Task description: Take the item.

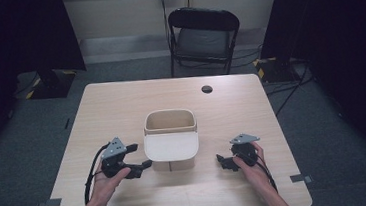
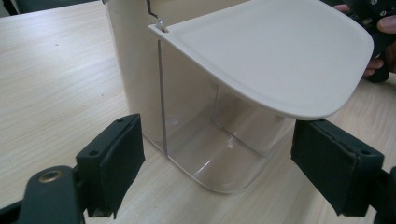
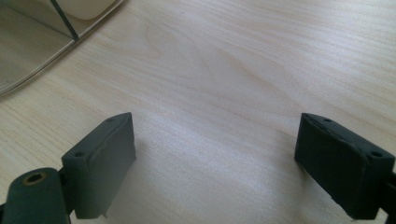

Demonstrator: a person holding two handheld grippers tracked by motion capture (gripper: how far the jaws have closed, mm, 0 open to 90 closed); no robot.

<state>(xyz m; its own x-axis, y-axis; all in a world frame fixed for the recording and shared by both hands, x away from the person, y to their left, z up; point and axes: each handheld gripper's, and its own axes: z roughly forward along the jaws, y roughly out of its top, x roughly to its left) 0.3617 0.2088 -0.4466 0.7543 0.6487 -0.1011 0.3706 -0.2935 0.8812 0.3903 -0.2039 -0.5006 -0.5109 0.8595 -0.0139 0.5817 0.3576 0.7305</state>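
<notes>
A cream bin with an open top stands at the middle of the wooden table. Its cream lid hangs forward over a clear front part, which looks empty. My left gripper is just left of the bin, open, its jaws wide apart and pointed at the clear part under the lid. My right gripper rests to the bin's right, open above bare wood; the bin's lower corner lies at its far left.
A black folding chair stands behind the table. A round cable hole sits near the far edge. Grey tape marks lie at the near corners. Dark curtains and stands flank the table.
</notes>
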